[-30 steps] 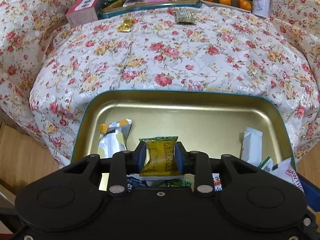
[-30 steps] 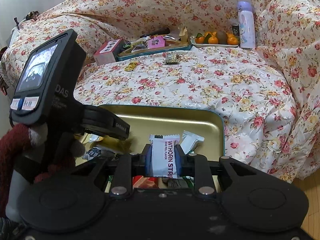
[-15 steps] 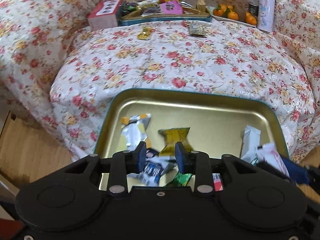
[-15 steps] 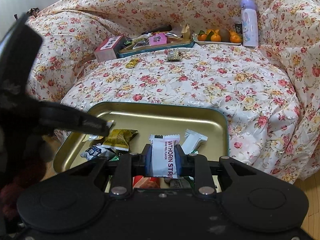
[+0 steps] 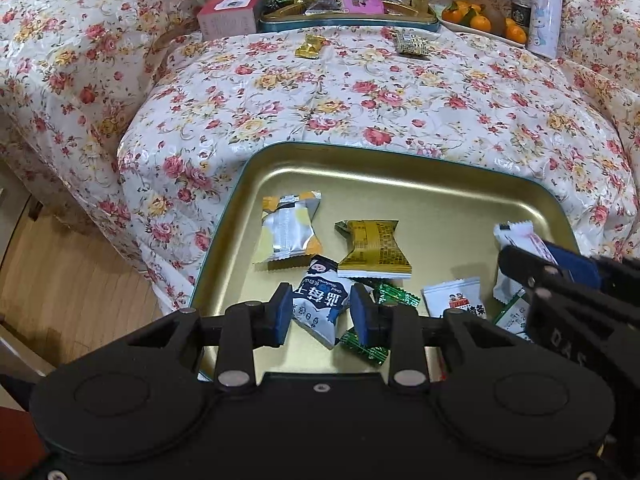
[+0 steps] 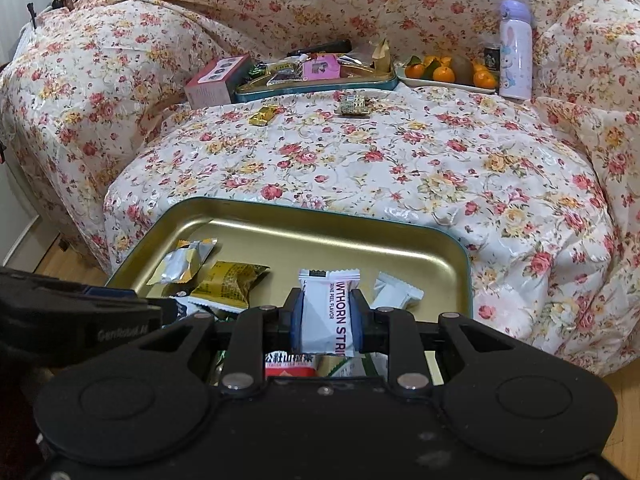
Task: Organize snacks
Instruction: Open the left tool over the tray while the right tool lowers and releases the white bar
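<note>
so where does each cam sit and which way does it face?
Left wrist: on the left gripper, angled down over the gold metal tray; its open fingers and the right gripper show.
Right wrist: on the right gripper, facing the floral sofa; fingers shut on a white hawthorn strip packet, left gripper at left edge.
Shared: tray, yellow-brown snack packet, lilac bottle.

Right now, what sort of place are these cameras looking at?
Most likely a home living room: a sofa draped in a cream floral cloth cover, a pale wooden plank floor beside it, and a white plate of oranges next to a lilac rabbit-print flask at the back.
</note>
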The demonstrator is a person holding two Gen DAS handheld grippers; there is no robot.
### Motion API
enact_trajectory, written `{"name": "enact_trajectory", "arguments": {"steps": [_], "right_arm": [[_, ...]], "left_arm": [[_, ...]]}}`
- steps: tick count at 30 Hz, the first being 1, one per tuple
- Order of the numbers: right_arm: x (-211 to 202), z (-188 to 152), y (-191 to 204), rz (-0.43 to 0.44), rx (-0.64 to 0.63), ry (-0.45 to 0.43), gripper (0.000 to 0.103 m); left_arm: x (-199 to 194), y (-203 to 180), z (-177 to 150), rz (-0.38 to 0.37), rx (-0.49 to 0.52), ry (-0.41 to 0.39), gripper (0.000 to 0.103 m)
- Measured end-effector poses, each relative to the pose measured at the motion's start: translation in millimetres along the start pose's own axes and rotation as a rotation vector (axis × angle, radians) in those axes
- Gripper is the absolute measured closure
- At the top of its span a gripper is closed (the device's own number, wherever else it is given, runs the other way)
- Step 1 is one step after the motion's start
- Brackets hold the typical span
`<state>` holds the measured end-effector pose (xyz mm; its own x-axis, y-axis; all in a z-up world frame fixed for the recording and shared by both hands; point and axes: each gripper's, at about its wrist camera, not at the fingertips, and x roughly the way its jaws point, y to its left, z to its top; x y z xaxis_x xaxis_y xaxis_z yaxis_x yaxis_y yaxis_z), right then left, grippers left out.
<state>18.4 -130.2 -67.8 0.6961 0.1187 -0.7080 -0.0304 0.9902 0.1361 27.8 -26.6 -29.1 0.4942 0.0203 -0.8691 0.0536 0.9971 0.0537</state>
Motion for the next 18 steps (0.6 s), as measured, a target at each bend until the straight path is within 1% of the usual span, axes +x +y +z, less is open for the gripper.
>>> {"name": "enact_trajectory", "arguments": {"steps": [9, 18], "right_arm": [[8.5, 15.6, 7.0, 0.015, -0.002, -0.016, 0.077], [8.3, 12.4, 6.5, 0.024, 0.005, -0.012, 0.077]], "left_arm": [[0.4, -0.4, -1.5, -0.002, 0.007, 0.003, 0.062], [0.2, -0.5, -2.0, -0.003, 0.008, 0.003, 0.062]]}}
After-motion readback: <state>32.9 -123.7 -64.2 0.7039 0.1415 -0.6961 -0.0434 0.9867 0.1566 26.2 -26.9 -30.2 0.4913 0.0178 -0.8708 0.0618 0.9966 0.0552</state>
